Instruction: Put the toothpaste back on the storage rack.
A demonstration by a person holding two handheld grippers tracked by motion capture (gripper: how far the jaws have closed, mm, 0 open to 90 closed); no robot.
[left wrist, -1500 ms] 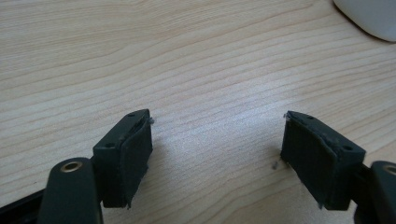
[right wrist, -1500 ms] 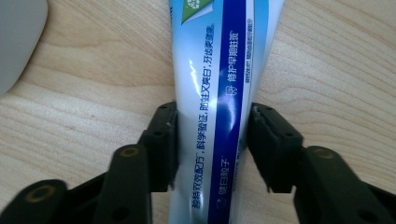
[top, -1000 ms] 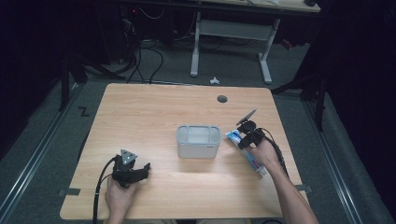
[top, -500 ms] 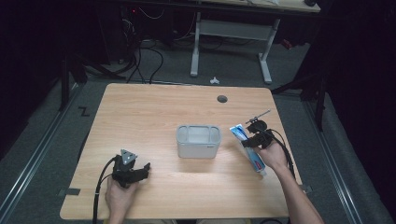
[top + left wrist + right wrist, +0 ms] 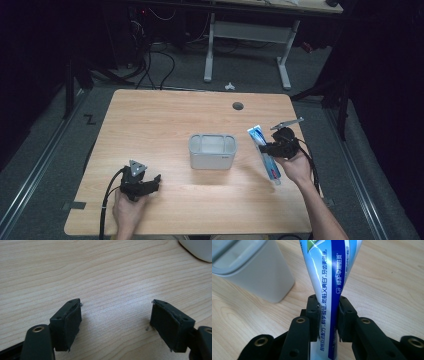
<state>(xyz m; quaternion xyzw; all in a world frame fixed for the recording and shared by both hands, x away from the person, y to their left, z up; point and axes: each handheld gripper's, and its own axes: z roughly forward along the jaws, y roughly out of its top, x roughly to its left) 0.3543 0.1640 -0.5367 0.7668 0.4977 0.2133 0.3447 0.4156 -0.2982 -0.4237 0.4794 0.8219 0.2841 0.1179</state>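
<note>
A blue and white toothpaste tube (image 5: pixel 265 152) (image 5: pixel 329 285) is clamped between the two black pads of my right gripper (image 5: pixel 267 149) (image 5: pixel 328 318), which is shut on it at the right side of the table. The tube runs lengthwise through the jaws and is held just off the wood. A grey rectangular container (image 5: pixel 212 151) (image 5: pixel 244 267) stands open-topped at the table's middle, left of the tube. My left gripper (image 5: pixel 152 181) (image 5: pixel 116 326) rests low at the front left, open, with bare wood between its pads.
The wooden table (image 5: pixel 165 120) has a round cable hole (image 5: pixel 238 106) near its far edge. A corner of the grey container (image 5: pixel 200 248) shows ahead of the left gripper. Beyond the table stand a desk frame (image 5: pixel 245 45) and loose cables on dark floor.
My right gripper has lifted the toothpaste tube off the table and carried it a little to the right. The left gripper has stayed where it was.
</note>
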